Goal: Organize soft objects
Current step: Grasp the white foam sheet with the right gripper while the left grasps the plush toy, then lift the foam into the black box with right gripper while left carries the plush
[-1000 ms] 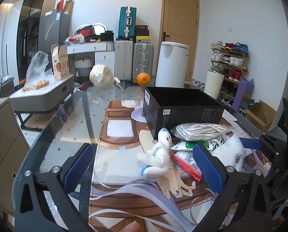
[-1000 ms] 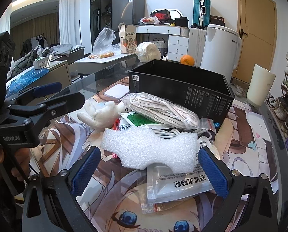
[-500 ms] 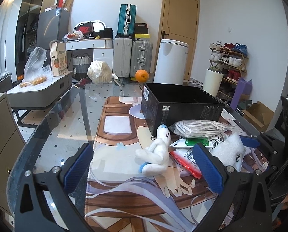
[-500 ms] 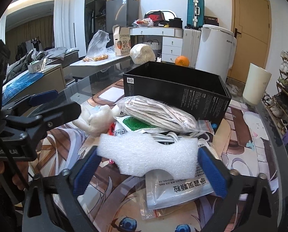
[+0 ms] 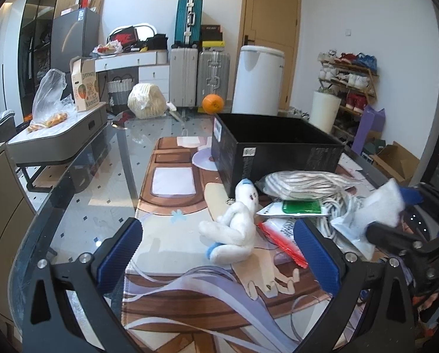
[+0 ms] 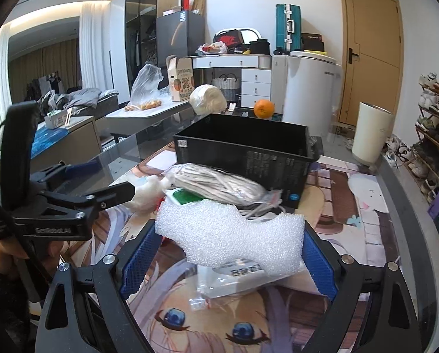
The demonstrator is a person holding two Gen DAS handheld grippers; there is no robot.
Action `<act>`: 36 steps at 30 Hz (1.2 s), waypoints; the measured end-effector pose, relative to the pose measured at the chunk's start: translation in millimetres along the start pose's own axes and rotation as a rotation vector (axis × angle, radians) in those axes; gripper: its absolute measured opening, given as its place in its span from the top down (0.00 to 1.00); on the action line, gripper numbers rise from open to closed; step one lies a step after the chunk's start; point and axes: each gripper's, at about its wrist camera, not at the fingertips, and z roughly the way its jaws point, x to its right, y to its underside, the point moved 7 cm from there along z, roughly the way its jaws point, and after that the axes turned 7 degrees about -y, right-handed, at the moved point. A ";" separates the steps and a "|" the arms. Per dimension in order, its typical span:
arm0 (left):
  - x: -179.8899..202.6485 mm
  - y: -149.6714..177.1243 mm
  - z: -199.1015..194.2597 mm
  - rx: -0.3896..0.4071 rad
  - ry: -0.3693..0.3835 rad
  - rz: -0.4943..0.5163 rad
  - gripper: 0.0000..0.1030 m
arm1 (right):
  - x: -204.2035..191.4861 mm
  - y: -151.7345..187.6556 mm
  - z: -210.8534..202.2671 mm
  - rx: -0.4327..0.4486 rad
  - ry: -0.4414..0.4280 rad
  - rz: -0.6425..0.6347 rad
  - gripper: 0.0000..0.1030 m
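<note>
My right gripper [image 6: 229,260] is shut on a white foam block [image 6: 229,236] and holds it lifted above the pile; the block also shows in the left wrist view [image 5: 384,207]. My left gripper [image 5: 216,253] is open and empty, with a white plush toy [image 5: 234,228] lying between its fingers on the mat. A bagged striped cloth bundle [image 6: 219,184] lies on a pile of packets and white cord in front of an open black box [image 6: 246,144], which also shows in the left wrist view [image 5: 278,147].
A flat plastic packet [image 6: 243,276] lies under the foam. An orange [image 5: 213,103] and a wrapped cream bundle [image 5: 146,104] sit at the table's far end. The glass table [image 5: 81,206] carries a printed mat. A grey side table [image 5: 57,138] stands left.
My right gripper has closed on the foam block and lifted it off the pile. My left gripper has stayed open and shifted slightly toward the plush toy.
</note>
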 end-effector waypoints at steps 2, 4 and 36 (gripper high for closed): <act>-1.3 -1.1 5.8 -0.018 -0.008 -0.002 0.00 | 5.4 -0.7 -2.1 -0.003 -0.005 0.015 0.11; -2.0 -3.0 12.3 -0.042 -0.023 0.004 0.00 | 10.4 -1.1 -4.4 -0.001 -0.002 0.020 0.11; 18.6 9.5 36.2 -0.176 0.071 0.092 0.74 | 13.1 -0.3 -1.8 -0.011 -0.019 0.023 0.11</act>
